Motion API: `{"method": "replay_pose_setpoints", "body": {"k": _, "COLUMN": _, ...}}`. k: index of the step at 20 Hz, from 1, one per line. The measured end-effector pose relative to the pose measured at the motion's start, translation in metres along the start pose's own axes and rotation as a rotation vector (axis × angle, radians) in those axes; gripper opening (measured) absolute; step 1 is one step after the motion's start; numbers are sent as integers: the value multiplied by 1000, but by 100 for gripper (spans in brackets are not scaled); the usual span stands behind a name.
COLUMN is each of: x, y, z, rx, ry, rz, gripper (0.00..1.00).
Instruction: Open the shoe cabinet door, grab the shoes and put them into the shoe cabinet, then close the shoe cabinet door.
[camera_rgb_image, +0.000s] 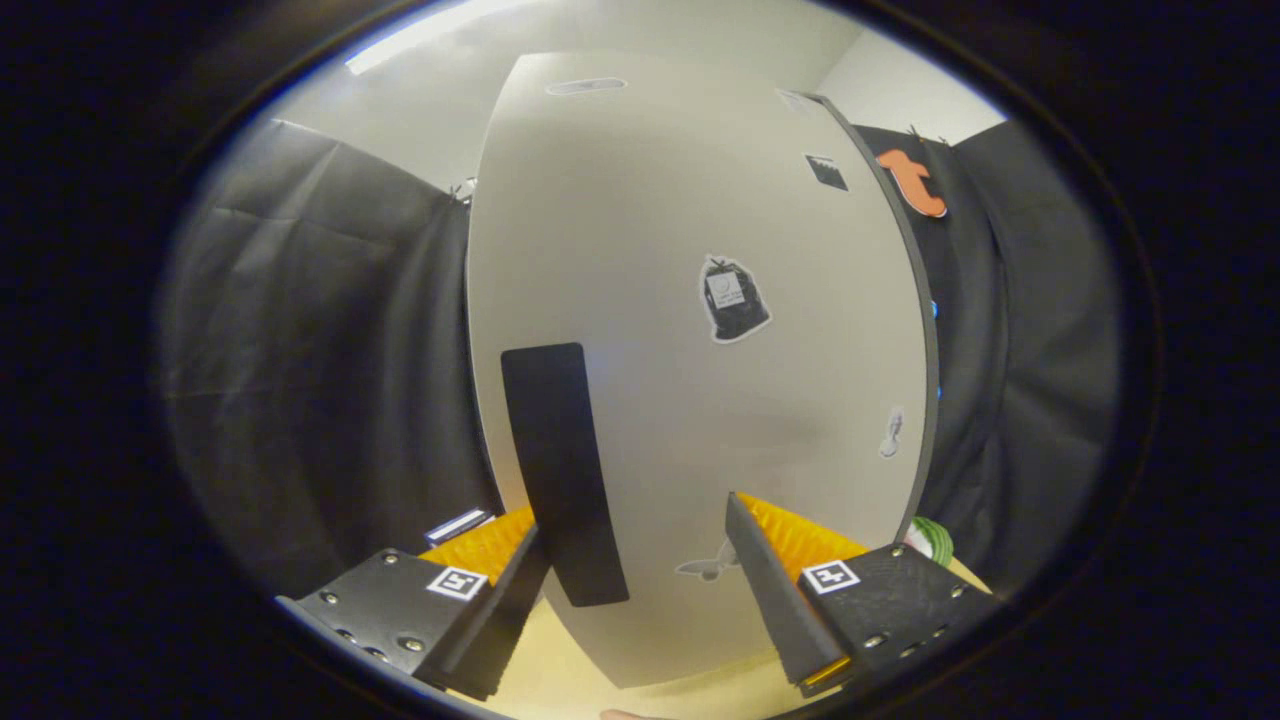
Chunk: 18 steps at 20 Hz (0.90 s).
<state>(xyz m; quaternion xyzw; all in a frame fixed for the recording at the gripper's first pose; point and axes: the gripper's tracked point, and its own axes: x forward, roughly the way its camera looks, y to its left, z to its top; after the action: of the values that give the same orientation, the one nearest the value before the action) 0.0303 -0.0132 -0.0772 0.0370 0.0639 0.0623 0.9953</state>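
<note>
Cabinet door (700, 330) stands shut, or nearly so, right ahead of the claw (640, 575), a pale flat panel that rises from the worktop (560, 670) and takes up most of what lies in front. Nearest of all, the claw is spread wide with nothing pressed between its fingers; the dark upright handle (563, 470) sits between them, close to the left finger (505, 590) and apart from the right one (775, 590). I judge the door stiff and light, a thin board that should swing on hinges at its right side, since the handle is set near the left edge; it looks smooth and a bit slippery, so the flat face offers no hold. The handle is the place to take it, across its narrow width, low or mid-height. The claw points level and straight at the door, tilted slightly, its fingers side by side. A closed door fits either end of the job: shoes waiting outside, or shoes already stowed; I see no shoes to settle it. Stickers (735, 298) dot the panel further up. Something green and white (930, 540) peeks out at the door's lower right corner, too little to name. Beyond, black cloth (320, 340) hangs on both sides.
</note>
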Motion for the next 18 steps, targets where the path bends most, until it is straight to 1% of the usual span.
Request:
{"method": "replay_pose_setpoints", "body": {"k": 8, "x": 41, "y": 6, "z": 4, "rx": -33, "ry": -18, "rz": -73, "gripper": 99}}
{"method": "replay_pose_setpoints", "body": {"k": 13, "x": 60, "y": 8, "z": 5, "rx": -22, "ry": -21, "rz": -99, "gripper": 99}}
{"method": "replay_pose_setpoints", "body": {"k": 18, "x": 71, "y": 10, "z": 6, "rx": -24, "ry": -21, "rz": -107, "gripper": 99}}
